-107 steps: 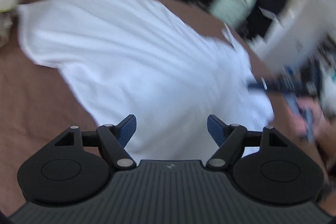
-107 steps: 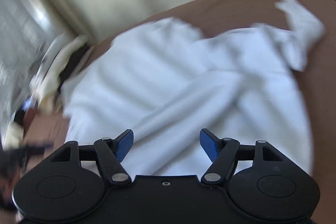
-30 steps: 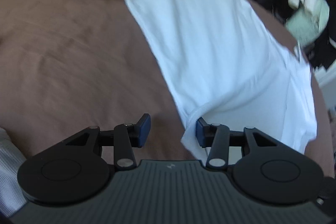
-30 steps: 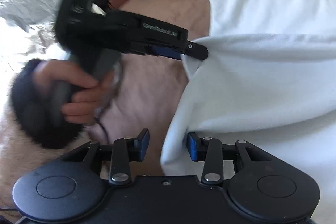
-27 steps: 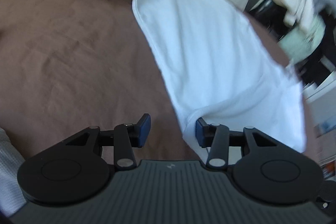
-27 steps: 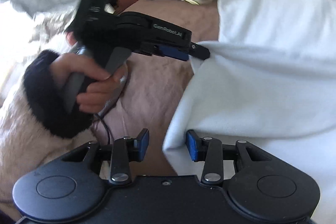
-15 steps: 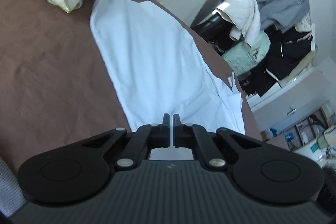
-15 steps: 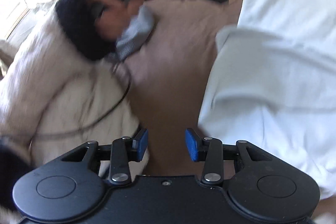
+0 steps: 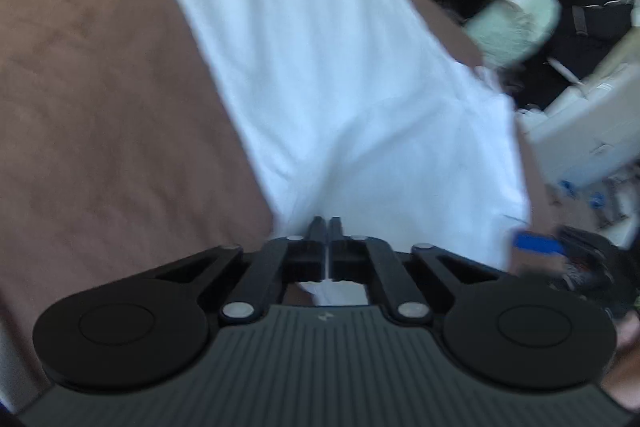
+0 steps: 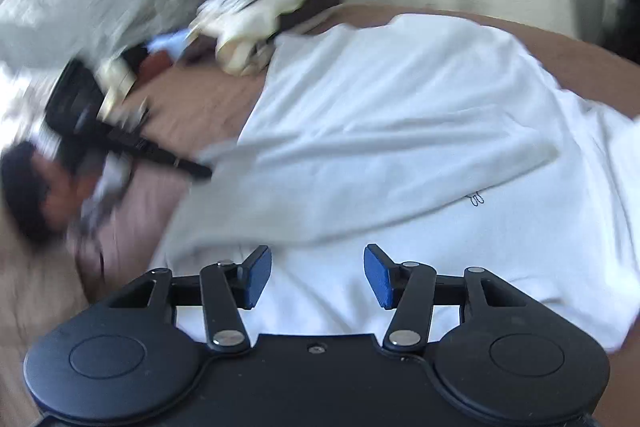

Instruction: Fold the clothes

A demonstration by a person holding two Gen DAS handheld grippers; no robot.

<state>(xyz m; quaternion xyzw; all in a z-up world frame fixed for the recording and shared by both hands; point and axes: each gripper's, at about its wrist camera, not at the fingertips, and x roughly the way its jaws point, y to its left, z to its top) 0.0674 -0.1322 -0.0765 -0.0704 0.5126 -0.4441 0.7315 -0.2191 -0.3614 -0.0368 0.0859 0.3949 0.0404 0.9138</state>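
The left tool was clamped on the near edge of the white shirt, which was spread across the brown bed. The right tool was held wide apart over the shirt's near part, nothing gripped. Both views were blurred.

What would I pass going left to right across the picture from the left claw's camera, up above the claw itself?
Brown bedcover → white shirt laid out on it → pale green bundle → dark heap of clothes at the far right.
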